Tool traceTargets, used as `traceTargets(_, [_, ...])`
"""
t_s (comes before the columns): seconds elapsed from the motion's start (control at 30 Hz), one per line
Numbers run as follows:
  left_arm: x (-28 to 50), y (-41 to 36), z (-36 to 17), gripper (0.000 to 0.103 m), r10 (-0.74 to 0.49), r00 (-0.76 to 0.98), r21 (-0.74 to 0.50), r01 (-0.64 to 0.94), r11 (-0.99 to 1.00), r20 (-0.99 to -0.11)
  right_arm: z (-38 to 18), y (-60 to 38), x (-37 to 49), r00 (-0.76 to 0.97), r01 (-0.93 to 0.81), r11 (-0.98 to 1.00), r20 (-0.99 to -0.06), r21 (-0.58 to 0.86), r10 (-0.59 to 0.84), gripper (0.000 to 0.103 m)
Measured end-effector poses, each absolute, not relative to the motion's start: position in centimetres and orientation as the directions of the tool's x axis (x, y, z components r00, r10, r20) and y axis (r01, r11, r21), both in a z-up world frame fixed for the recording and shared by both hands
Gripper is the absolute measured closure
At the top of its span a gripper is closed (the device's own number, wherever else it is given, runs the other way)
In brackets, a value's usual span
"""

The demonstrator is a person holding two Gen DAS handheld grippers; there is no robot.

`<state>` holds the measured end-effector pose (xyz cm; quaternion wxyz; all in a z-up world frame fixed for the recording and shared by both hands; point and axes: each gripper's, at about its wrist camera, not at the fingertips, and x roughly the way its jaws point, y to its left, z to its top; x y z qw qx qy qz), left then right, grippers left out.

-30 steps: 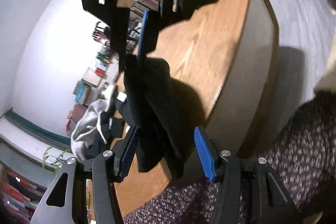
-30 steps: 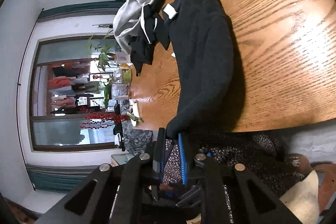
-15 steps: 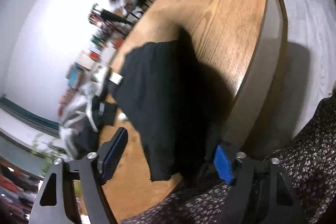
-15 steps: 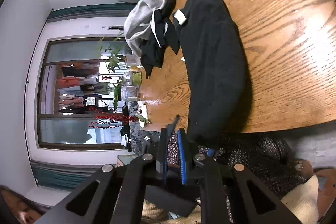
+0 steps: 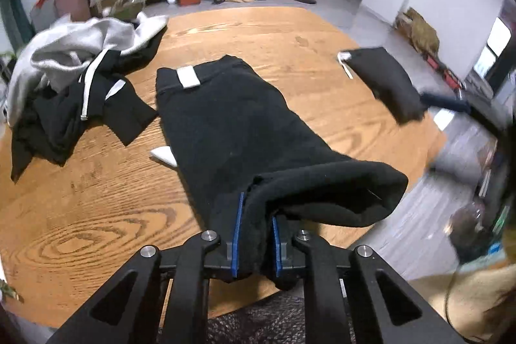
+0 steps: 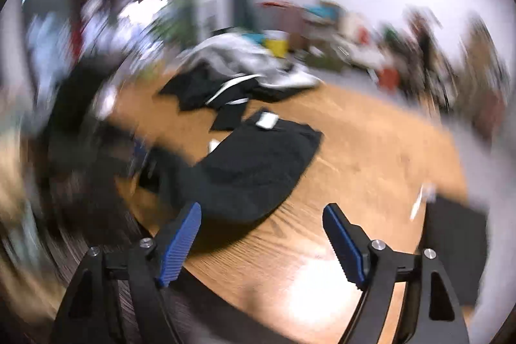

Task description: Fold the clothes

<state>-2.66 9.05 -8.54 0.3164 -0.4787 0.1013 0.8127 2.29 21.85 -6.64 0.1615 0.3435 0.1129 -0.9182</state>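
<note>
So your left gripper (image 5: 254, 242) is closing on the near hem of the black garment (image 5: 232, 124), with the cloth bunched between both blue pads and the rest stretched out ahead of the fingers across the wooden table (image 5: 80, 215). Your right gripper (image 6: 261, 242) is opening wide with nothing between its fingers; the garment lies just past the left finger. A pile of grey and black clothes (image 5: 74, 76) sits farther off, ahead-left.

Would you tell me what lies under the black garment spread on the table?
Under the black garment a white flat piece pokes out at its left edge, resting on the wooden table. How far it extends beneath is covered by the cloth.
</note>
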Motion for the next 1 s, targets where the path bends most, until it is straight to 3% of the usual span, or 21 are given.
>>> traceTargets(0.1, [-3.7, 9.4, -8.3, 0.088, 0.408, -0.306, -0.154, -0.607, -0.78, -0.86, -8.0, 20.6, 1.7, -0.693, 0.464, -0.872, -0.677, -0.155, -0.249, 0.021])
traceTargets(0.33, [-5.5, 11.0, -6.9, 0.088, 0.367, -0.254, -0.134, -0.631, -0.764, -0.895, -10.9, 19.6, -2.2, -0.621, 0.589, -0.805, -0.674, -0.067, -0.399, 0.021])
traceTargets(0.47, [-7.0, 11.6, -5.2, 0.089, 0.373, -0.251, -0.132, -0.647, -0.751, -0.893, -12.9, 18.5, -3.9, -0.619, 0.633, -0.768, -0.663, -0.104, -0.421, 0.022])
traceTargets(0.53, [-8.1, 11.9, -4.3, 0.089, 0.36, -0.277, -0.102, -0.65, -0.753, -0.891, -13.2, 18.7, -5.5, -0.601, 0.642, -0.765, -0.645, -0.038, -0.472, 0.024])
traceTargets(0.57, [-8.8, 12.2, -3.8, 0.09, 0.345, -0.295, -0.081, -0.645, -0.76, -0.891, -13.3, 19.3, -6.4, -0.568, 0.643, -0.764, -0.642, 0.043, -0.514, 0.03])
traceTargets(0.6, [-9.7, 12.5, -3.7, 0.09, 0.332, -0.305, -0.066, -0.64, -0.766, -0.893, -13.4, 19.9, -7.4, -0.536, 0.64, -0.758, -0.635, 0.123, -0.556, 0.044])
traceTargets(0.7, [-12.9, 13.9, -3.6, 0.091, 0.293, -0.339, -0.013, -0.633, -0.774, -0.894, -14.0, 22.8, -11.1, -0.442, 0.529, -0.718, -0.575, 0.452, -0.688, 0.068])
traceTargets(0.73, [-13.9, 14.3, -3.6, 0.091, 0.287, -0.347, -0.003, -0.633, -0.774, -0.893, -14.8, 24.7, -12.9, -0.414, 0.42, -0.665, -0.522, 0.617, -0.746, 0.07])
traceTargets(0.83, [-17.5, 15.5, -3.5, 0.091, 0.305, -0.353, -0.013, -0.634, -0.773, -0.885, -16.7, 28.0, -15.5, -0.417, 0.214, -0.508, -0.392, 0.834, -0.82, 0.076])
traceTargets(1.0, [-22.6, 18.4, -5.5, 0.09, 0.273, -0.39, 0.036, -0.626, -0.779, -0.879, -15.6, 29.0, -17.4, -0.514, 0.16, -0.551, -0.407, 0.819, -0.755, 0.079])
